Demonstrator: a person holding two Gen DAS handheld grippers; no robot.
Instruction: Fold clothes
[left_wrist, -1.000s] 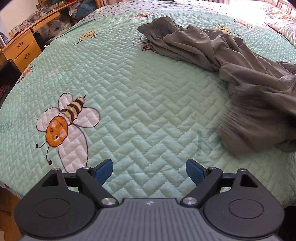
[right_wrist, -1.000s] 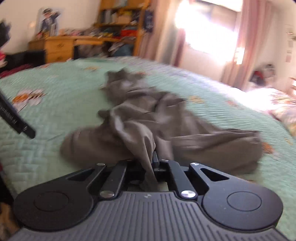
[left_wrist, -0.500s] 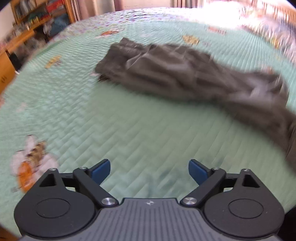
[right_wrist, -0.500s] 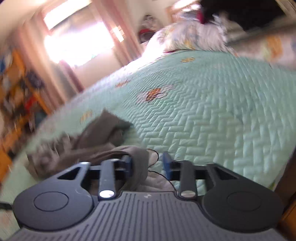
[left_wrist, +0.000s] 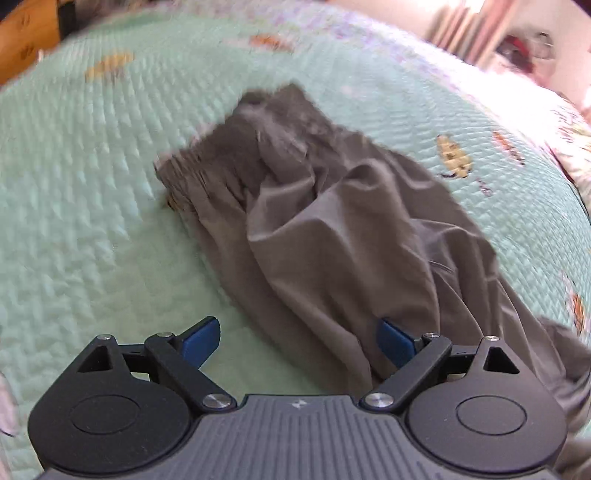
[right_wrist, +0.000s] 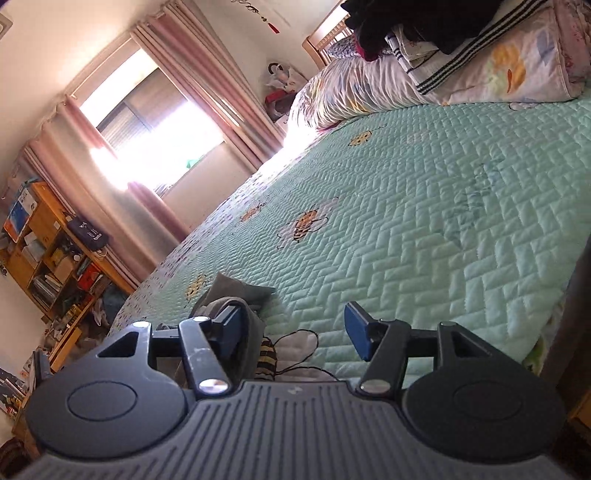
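Note:
A pair of grey trousers (left_wrist: 332, 229) lies crumpled on the green quilted bed cover (left_wrist: 92, 206), its elastic waistband at the far left end. My left gripper (left_wrist: 297, 339) is open, low over the near part of the trousers, with cloth between its blue pads. My right gripper (right_wrist: 293, 332) is open and tilted. A bit of the grey cloth (right_wrist: 236, 295) lies by its left finger, not clamped.
The bed cover (right_wrist: 424, 206) stretches ahead of the right gripper, with bee prints. Pillows and a pile of folded clothes (right_wrist: 461, 48) sit at the bed's head. A wooden shelf (right_wrist: 48, 254) and curtained window stand beyond the bed.
My right gripper opened and let go of the trousers, then swung to face the bed's head. My left gripper moved in over the trousers, still open.

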